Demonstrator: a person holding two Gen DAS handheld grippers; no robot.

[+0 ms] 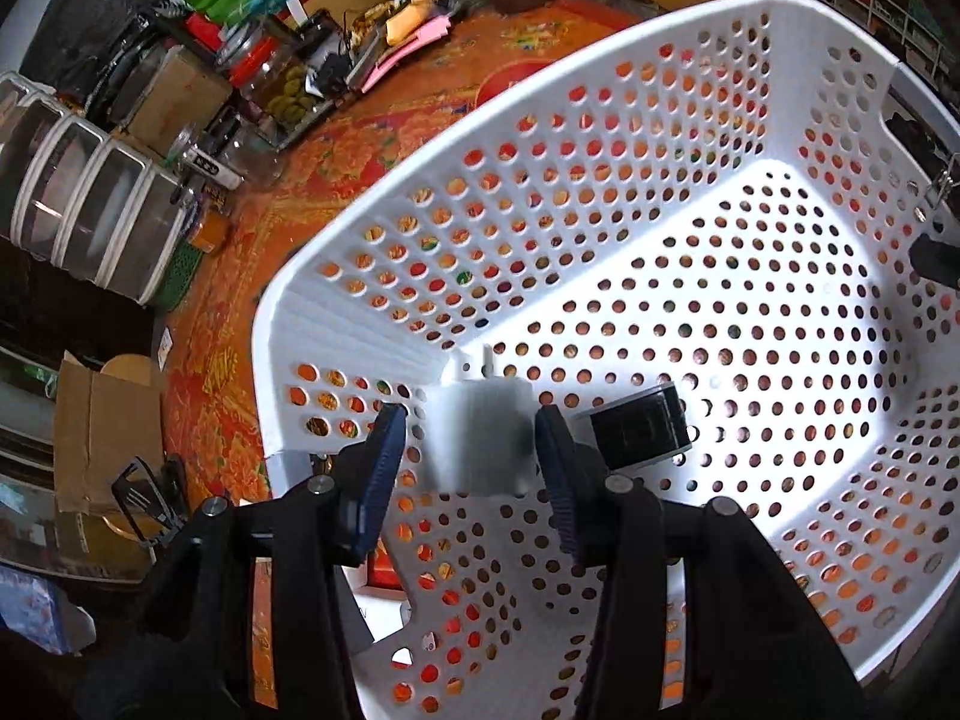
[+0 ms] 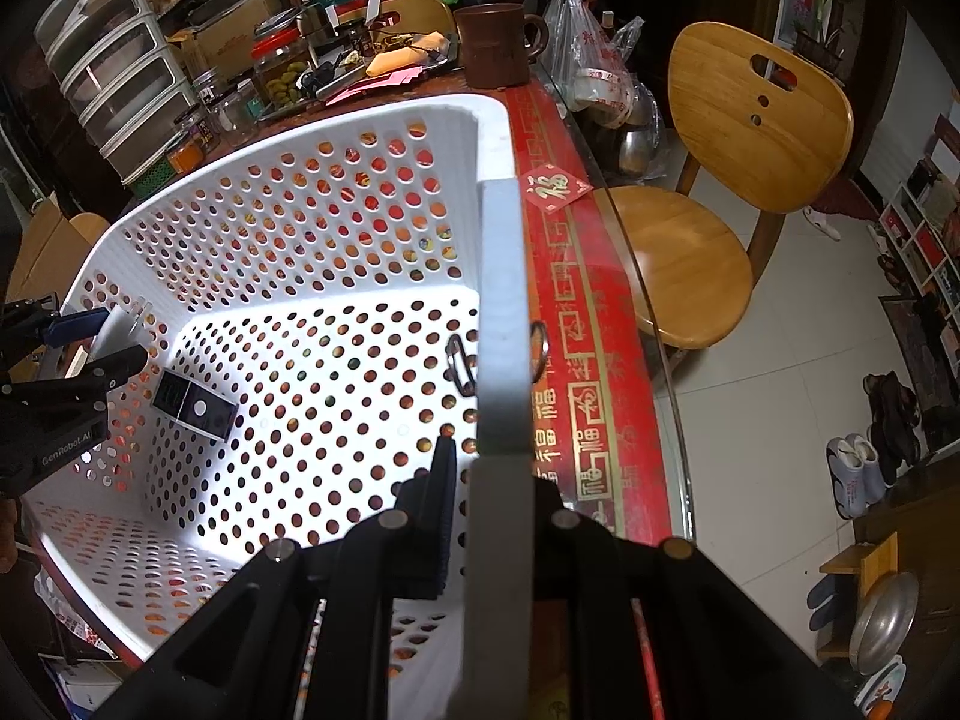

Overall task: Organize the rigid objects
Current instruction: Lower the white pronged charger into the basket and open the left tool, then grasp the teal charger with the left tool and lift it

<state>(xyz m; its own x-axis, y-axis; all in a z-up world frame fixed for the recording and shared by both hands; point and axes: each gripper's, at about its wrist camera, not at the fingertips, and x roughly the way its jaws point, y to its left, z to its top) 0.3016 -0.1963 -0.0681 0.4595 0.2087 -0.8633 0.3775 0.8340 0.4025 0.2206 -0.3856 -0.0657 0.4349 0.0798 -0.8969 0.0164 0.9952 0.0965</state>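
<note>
A white perforated basket (image 1: 600, 138) stands on the red patterned table; it also shows in the right wrist view (image 2: 300, 120). My left gripper (image 1: 474, 450) is open over the basket's near corner, with a blurred white box (image 1: 480, 438) between its blue pads, touching neither. A black rectangular device (image 1: 636, 426) lies on the basket floor beside it, also seen in the right wrist view (image 2: 195, 411). My right gripper (image 2: 486, 468) is shut on the basket's rim (image 2: 501, 300). The left gripper shows at the left of the right wrist view (image 2: 90, 348).
Jars (image 1: 282, 84), a drawer unit (image 1: 84, 216), boxes and bags crowd the table's far side. A brown mug (image 2: 495, 45) stands behind the basket. A wooden chair (image 2: 720, 180) stands to the right of the table. A cardboard box (image 1: 102, 420) sits at the left.
</note>
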